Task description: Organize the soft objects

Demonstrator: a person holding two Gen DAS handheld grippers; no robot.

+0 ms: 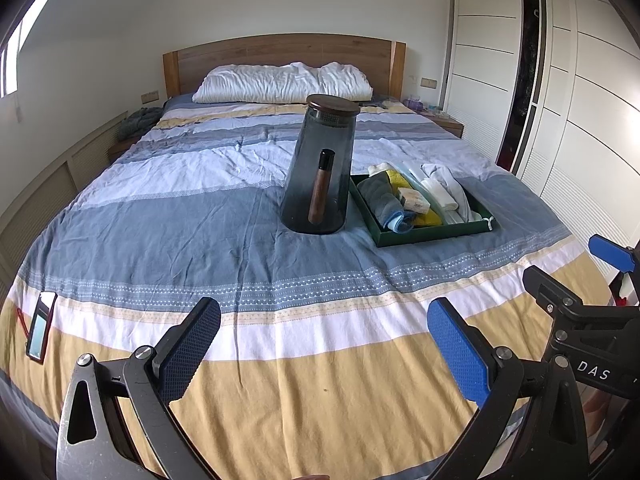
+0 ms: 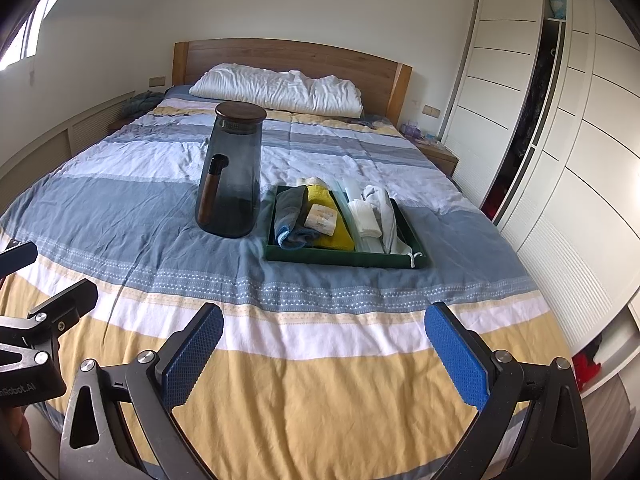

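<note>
— So, what do you have in front of you?

— Your green tray [image 2: 344, 258] sits on the striped bed [image 2: 280, 380], just right of one smoky jug [image 2: 232, 172]. It holds folded cloths side by side: one grey-blue towel [image 2: 290, 216], one yellow cloth [image 2: 332, 232] with a small pale bar [image 2: 320, 219] on top, and white cloths [image 2: 370, 216] at the right.

— And your tools?

— Your left gripper [image 1: 324, 344] and right gripper [image 2: 324, 344] both gape wide over the bed's near end, grasping nothing. One phone [image 1: 40, 330] lies far left.
</note>
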